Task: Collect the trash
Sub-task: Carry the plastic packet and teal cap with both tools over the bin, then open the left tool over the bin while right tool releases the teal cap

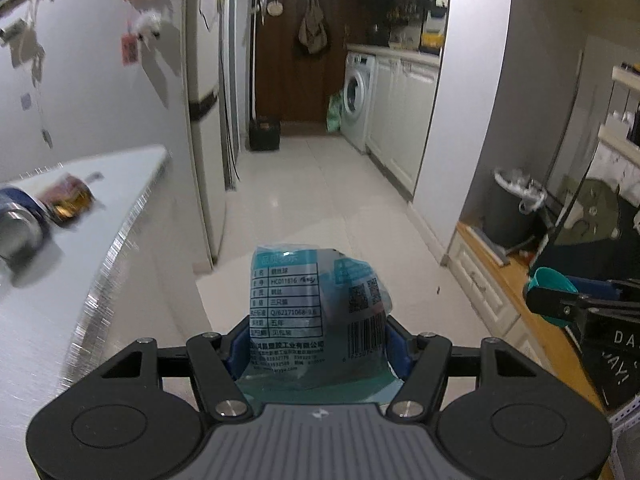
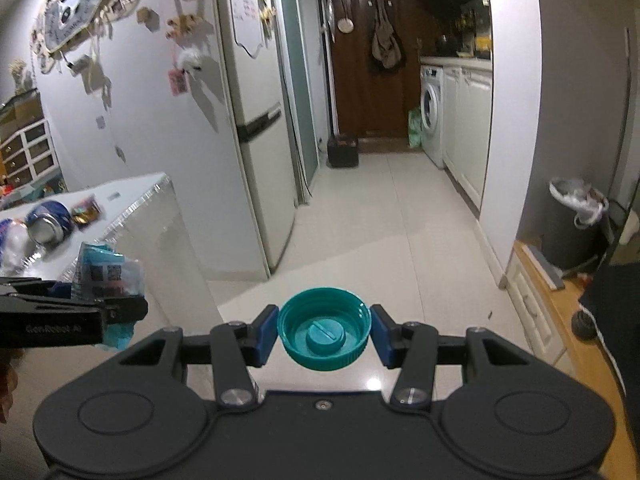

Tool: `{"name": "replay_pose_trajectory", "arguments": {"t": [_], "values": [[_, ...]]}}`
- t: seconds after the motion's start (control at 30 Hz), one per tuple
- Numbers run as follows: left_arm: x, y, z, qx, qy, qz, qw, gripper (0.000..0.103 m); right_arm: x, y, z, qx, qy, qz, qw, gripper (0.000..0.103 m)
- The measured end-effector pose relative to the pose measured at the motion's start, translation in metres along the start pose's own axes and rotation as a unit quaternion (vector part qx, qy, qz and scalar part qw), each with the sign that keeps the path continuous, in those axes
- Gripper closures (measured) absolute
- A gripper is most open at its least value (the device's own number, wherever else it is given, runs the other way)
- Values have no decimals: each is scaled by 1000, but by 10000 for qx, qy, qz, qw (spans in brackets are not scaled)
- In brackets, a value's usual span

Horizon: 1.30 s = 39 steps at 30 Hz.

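My left gripper [image 1: 318,340] is shut on a crumpled teal-and-clear plastic wrapper [image 1: 312,300] with a barcode and printed label, held in the air above the floor. It also shows at the left of the right wrist view [image 2: 108,276]. My right gripper [image 2: 324,332] is shut on a teal bottle cap [image 2: 324,328], open side facing the camera; the cap also shows at the right of the left wrist view [image 1: 550,282]. A dark bin with a white liner [image 2: 576,220] stands against the wall at the right, also in the left wrist view [image 1: 516,208].
A white table [image 1: 100,208] at the left holds a blue metal can [image 2: 48,222] and a small brown wrapper [image 1: 68,198]. A fridge [image 2: 256,128] stands beyond it. The tiled floor [image 2: 380,208] runs to a brown door and washing machine [image 2: 432,110]. A wooden cabinet [image 2: 548,312] is at the right.
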<state>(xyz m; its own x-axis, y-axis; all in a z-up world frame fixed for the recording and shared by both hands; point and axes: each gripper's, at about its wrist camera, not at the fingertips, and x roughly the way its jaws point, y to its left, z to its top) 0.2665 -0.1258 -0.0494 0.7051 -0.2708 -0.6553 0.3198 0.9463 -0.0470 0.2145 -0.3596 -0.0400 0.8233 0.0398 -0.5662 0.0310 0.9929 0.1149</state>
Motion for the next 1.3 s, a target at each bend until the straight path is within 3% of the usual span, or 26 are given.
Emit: {"name": "replay_pose_trajectory", "arguments": {"t": [0.47, 0.9, 1.3], "values": [[131, 2, -44, -60, 1374, -112, 9904, 37, 107, -8, -65, 527, 1130, -176, 9920, 53], [226, 17, -117, -144, 2659, -182, 9637, 37, 202, -17, -130, 885, 2446, -169, 9654, 53], [262, 38, -135, -511, 3021, -59, 9519, 37, 255, -25, -165, 1291, 3168, -8, 9396, 51]]}}
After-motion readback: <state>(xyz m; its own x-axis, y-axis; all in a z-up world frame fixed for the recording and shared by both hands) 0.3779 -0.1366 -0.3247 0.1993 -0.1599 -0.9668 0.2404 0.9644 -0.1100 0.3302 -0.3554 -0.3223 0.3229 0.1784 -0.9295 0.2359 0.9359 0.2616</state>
